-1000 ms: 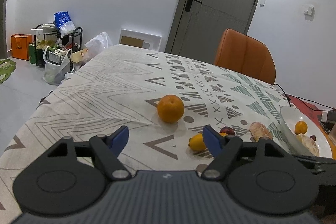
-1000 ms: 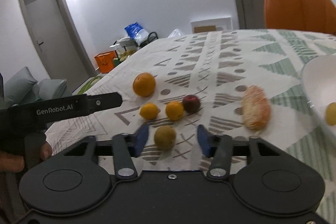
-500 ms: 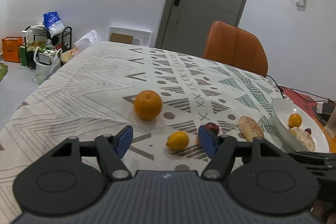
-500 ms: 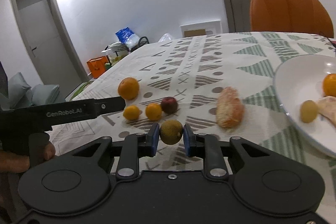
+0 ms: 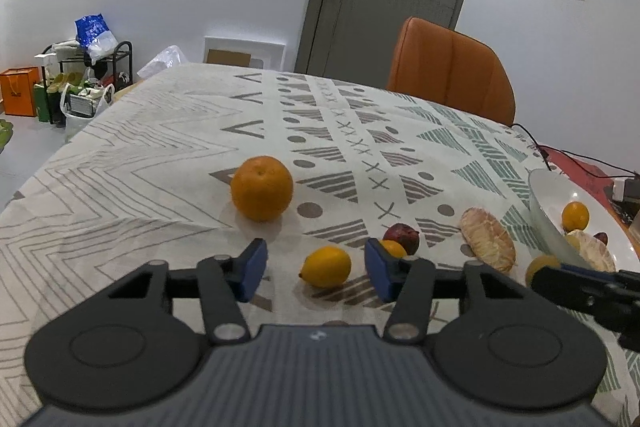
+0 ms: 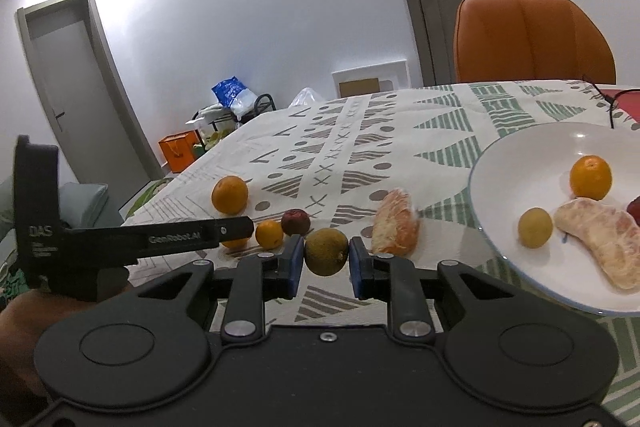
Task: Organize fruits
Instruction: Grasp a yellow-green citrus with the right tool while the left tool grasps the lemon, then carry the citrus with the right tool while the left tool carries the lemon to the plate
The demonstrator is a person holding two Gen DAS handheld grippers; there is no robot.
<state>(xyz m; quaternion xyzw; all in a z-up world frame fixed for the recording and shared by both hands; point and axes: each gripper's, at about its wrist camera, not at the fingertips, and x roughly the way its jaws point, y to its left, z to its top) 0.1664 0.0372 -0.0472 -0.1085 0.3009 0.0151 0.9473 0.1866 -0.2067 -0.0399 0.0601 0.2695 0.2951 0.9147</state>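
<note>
My right gripper (image 6: 325,261) is shut on a brownish-green round fruit (image 6: 326,251) and holds it above the tablecloth, left of the white plate (image 6: 486,219). The plate holds a small orange (image 6: 590,177), a yellow fruit (image 6: 535,227) and a peeled citrus piece (image 6: 600,237). My left gripper (image 5: 314,273) is open just above the table, with a lemon (image 5: 327,266) between its fingers. A big orange (image 5: 262,193) lies beyond it. A dark red fruit (image 5: 402,236), a small orange (image 5: 394,247) and a peeled citrus piece (image 5: 487,244) lie to the right.
An orange chair (image 5: 450,71) stands at the table's far side. A black cable (image 5: 568,157) and red cloth lie at the far right. Bags and a rack (image 5: 80,83) stand on the floor at the left. The patterned tablecloth (image 5: 160,147) covers the table.
My right gripper closed on the brownish-green fruit, lifted it and moved right toward the plate. My left gripper moved forward, bringing the lemon between its open fingers.
</note>
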